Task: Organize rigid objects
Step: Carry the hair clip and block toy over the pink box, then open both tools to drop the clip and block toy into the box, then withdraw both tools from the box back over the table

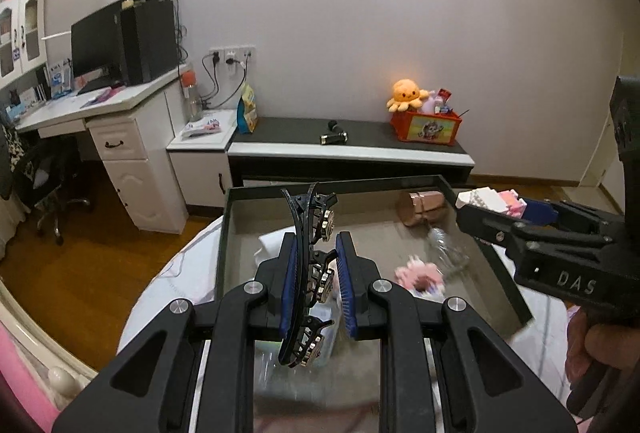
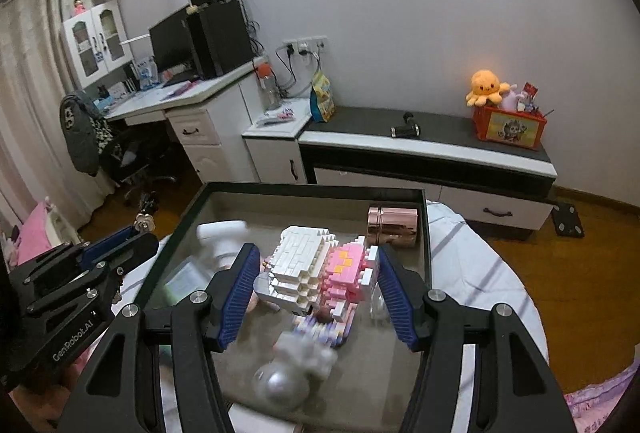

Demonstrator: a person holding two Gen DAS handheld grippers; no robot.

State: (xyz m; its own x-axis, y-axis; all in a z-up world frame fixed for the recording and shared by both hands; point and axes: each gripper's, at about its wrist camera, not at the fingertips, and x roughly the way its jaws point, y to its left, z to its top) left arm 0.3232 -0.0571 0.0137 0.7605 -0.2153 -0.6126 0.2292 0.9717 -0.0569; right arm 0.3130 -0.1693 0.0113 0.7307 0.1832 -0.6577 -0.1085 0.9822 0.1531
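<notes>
**Both grippers loaded above the tray**

Fingers of the right gripper (image 2: 316,289) are spread fairly wide, their blue pads (image 2: 239,297) pressing either side of a white-and-pink block figure (image 2: 320,269), which hangs above the dark-rimmed tray (image 2: 427,233). Over to its left, the left gripper (image 1: 319,285) is set narrower; a black hair clip with rhinestone ornaments (image 1: 310,273) stands on edge between its pads, lying against the left pad, while the right pad looks a little apart from it, so I cannot tell how firmly it is pinched.

The tray rests on a white-covered round table (image 2: 480,273). Lying on the tray floor at the far right corner is a rose-gold metal canister (image 2: 394,227), tipped on its side. Nearer, there is a clear glass bottle (image 1: 446,249), a pink fluffy item (image 1: 418,275) and a white spray-type bottle (image 2: 222,233), all blurred. Closest to the right wrist camera sits a silvery round object (image 2: 282,387), too blurred to name.
</notes>
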